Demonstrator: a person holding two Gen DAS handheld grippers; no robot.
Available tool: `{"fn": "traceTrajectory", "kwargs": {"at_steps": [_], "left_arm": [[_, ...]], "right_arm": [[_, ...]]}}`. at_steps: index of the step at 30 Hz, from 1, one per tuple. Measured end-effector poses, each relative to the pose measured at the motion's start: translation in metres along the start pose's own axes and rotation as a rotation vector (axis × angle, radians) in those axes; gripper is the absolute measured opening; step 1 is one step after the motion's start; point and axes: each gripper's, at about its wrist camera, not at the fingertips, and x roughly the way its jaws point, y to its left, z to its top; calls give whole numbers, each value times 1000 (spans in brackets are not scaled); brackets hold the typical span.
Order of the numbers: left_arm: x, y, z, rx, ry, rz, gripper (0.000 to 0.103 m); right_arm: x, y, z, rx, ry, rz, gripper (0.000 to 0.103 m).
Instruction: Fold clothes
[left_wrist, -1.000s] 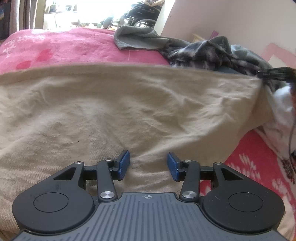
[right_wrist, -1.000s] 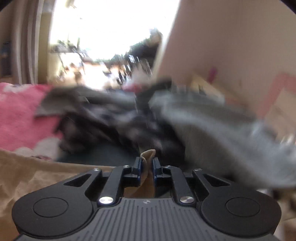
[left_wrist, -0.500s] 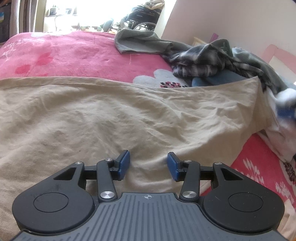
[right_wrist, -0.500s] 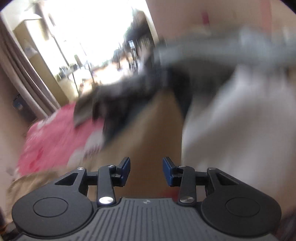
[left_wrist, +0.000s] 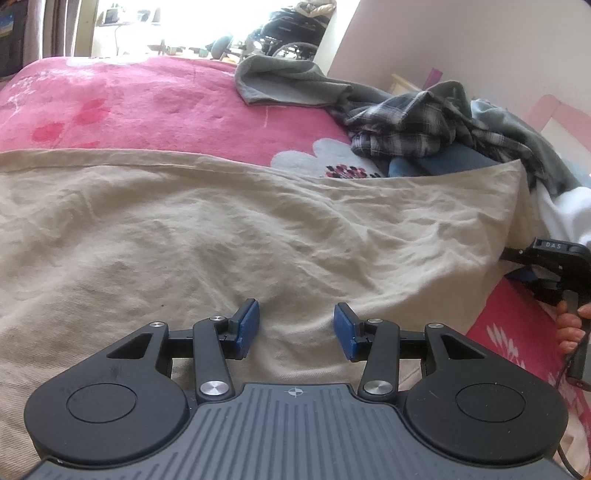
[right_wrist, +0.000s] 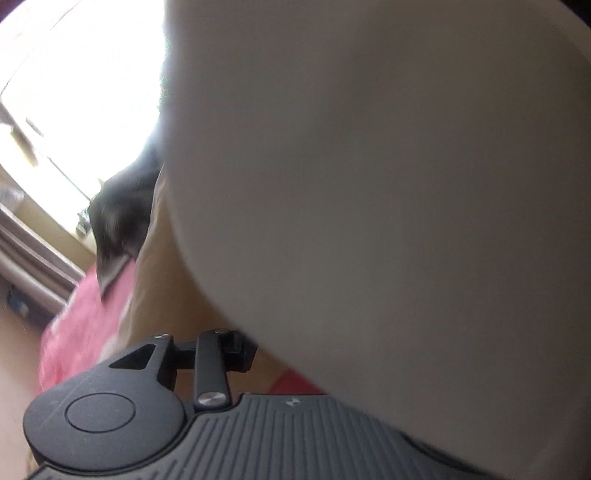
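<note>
A large beige cloth (left_wrist: 258, 229) lies spread and wrinkled over the pink bedspread (left_wrist: 147, 103). My left gripper (left_wrist: 296, 328) hovers open just above its near part, nothing between the blue pads. My right gripper (left_wrist: 517, 264) shows at the right edge of the left wrist view, beside the beige cloth's right edge and below a white garment (left_wrist: 565, 210), with a hand (left_wrist: 569, 325) on its handle. In the right wrist view the white garment (right_wrist: 369, 184) fills most of the picture and hides the right finger. The left finger (right_wrist: 242, 350) stands off-centre. These jaws are closing; whether cloth lies between them is hidden.
A heap of clothes sits at the far right of the bed: a grey garment (left_wrist: 288, 81), a plaid shirt (left_wrist: 406, 122) and something blue (left_wrist: 443, 164). A pale wall (left_wrist: 461, 37) rises behind the heap. A bright window and a wheelchair (left_wrist: 288, 33) lie beyond the bed.
The right gripper let go of the beige cloth's corner, opened, rolled and sank toward the white garment. The beige cloth's far edge dropped flat onto the bed. The left gripper stayed put.
</note>
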Motion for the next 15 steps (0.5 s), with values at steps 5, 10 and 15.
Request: {"fn": "traceTrajectory", "kwargs": {"at_steps": [5,10,15], "left_arm": [[1,-1,3,-6,-5,5,45],[0,-1,5,-10,-15,11,45],[1,-5,5,25,-17,34,45]], "right_arm": [[-28,26,-8,-152,-49,-46,4],[-77,59,-18,-308,-136,-125,4],[-76,64,-26,-398,-121,-296,4]]}}
